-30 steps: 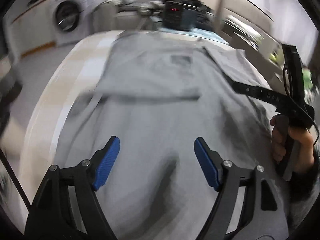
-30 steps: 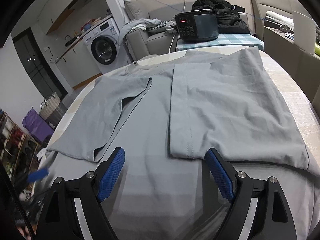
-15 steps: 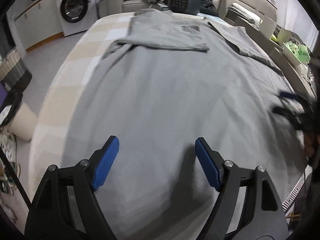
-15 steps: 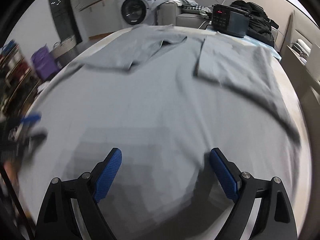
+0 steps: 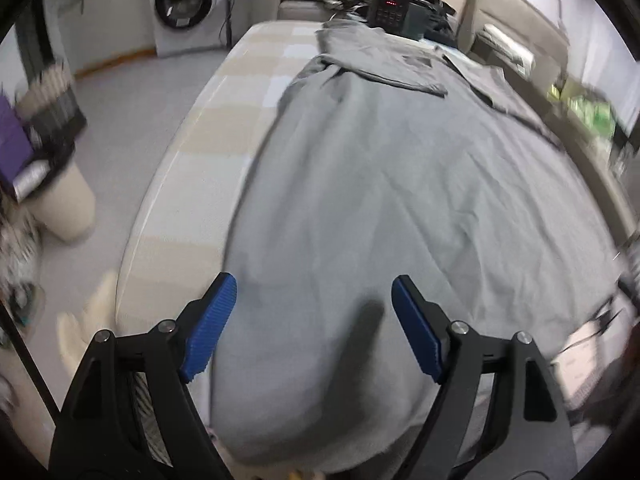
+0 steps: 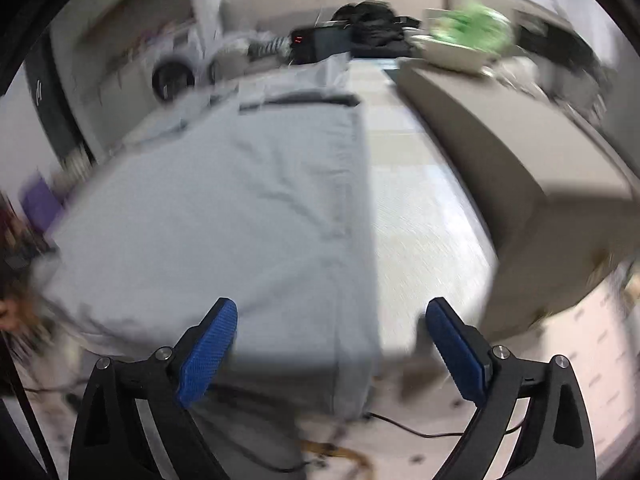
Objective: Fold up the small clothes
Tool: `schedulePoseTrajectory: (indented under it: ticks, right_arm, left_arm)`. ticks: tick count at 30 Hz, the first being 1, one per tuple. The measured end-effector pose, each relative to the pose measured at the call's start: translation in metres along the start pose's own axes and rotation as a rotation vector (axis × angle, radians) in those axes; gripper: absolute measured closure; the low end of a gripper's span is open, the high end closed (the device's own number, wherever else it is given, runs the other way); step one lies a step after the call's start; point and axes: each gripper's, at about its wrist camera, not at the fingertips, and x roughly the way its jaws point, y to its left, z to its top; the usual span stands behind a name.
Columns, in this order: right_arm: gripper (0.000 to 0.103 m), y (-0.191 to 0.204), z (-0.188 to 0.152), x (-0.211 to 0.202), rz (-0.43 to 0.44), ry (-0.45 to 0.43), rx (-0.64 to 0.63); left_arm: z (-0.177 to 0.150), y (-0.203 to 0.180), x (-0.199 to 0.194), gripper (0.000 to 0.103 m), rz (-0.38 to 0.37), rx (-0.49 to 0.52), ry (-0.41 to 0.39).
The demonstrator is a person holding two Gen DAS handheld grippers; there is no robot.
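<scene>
A grey T-shirt point(image 5: 400, 184) lies spread along the table, both sleeves folded in at the far end, its hem draping over the near edge. In the right wrist view the shirt point(image 6: 240, 216) shows blurred, its right side edge running down the middle. My left gripper point(image 5: 314, 316) is open and empty above the shirt's near left part. My right gripper point(image 6: 332, 344) is open and empty over the shirt's near right corner, at the table's end.
The beige checked table point(image 5: 200, 136) shows bare along its left side and along the right point(image 6: 400, 184). A black appliance point(image 5: 394, 6) stands beyond the far end. A washing machine point(image 5: 184, 4) is at far left. A brown cabinet point(image 6: 500, 152) runs along the right.
Both grippers have pulled back from the folded sleeves toward the shirt's near hem. The right one has swung to the shirt's right edge. Both stay open.
</scene>
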Motion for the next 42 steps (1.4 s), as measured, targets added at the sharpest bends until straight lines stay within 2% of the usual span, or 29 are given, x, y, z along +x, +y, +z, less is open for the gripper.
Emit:
schedulePoseTrajectory:
  ticks: [2, 5, 10, 12, 15, 16, 19, 20, 21, 23, 25, 29, 34, 38, 42]
  right_arm:
    - [0.008, -0.015, -0.003, 0.000, 0.122, 0.063, 0.066]
    - [0.012, -0.017, -0.004, 0.007, 0.218, 0.121, 0.056]
    - [0.012, -0.022, -0.018, 0.030, 0.247, 0.157, 0.073]
    - [0.012, -0.023, -0.021, 0.044, 0.250, 0.175, 0.090]
    - [0.012, -0.029, -0.021, 0.064, 0.302, 0.179, 0.106]
    - [0.016, -0.030, -0.023, 0.067, 0.314, 0.177, 0.110]
    - [0.038, -0.034, -0.025, 0.070, 0.374, 0.169, 0.130]
    - [0.050, -0.033, -0.024, 0.066, 0.377, 0.153, 0.115]
    - [0.058, -0.032, -0.024, 0.064, 0.376, 0.140, 0.097]
    - [0.085, -0.029, -0.030, 0.052, 0.368, 0.111, 0.053]
    - [0.092, -0.026, -0.032, 0.046, 0.380, 0.091, 0.013]
    - [0.096, -0.021, -0.028, 0.033, 0.479, 0.025, -0.001]
    - [0.096, -0.035, -0.020, 0.026, 0.584, -0.040, 0.084]
    - [0.096, -0.043, -0.019, 0.020, 0.607, -0.056, 0.119]
    - [0.096, -0.039, -0.015, 0.023, 0.600, -0.052, 0.127]
  left_arm:
    - [-0.002, 0.022, -0.009, 0.025, -0.031, -0.076, -0.006]
    - [-0.006, 0.044, -0.019, 0.025, -0.005, -0.117, -0.011]
    - [-0.018, 0.071, -0.027, 0.025, -0.041, -0.130, 0.031]
    - [-0.025, 0.072, -0.031, 0.025, -0.049, -0.107, 0.021]
    - [-0.032, 0.071, -0.034, 0.025, -0.049, -0.067, 0.024]
    - [-0.034, 0.070, -0.035, 0.025, -0.050, -0.062, 0.025]
    - [-0.036, 0.067, -0.036, 0.025, -0.068, -0.062, 0.036]
    - [-0.037, 0.065, -0.037, 0.025, -0.077, -0.060, 0.039]
    - [-0.037, 0.065, -0.038, 0.025, -0.097, -0.056, 0.045]
    - [-0.038, 0.063, -0.039, 0.025, -0.117, -0.044, 0.057]
    - [-0.039, 0.061, -0.040, 0.025, -0.129, -0.033, 0.064]
    - [-0.042, 0.058, -0.042, 0.025, -0.152, 0.001, 0.081]
    - [-0.042, 0.060, -0.041, 0.024, -0.192, -0.011, 0.062]
    - [-0.045, 0.057, -0.044, 0.024, -0.289, 0.006, 0.119]
    - [-0.048, 0.049, -0.043, 0.024, -0.285, 0.046, 0.130]
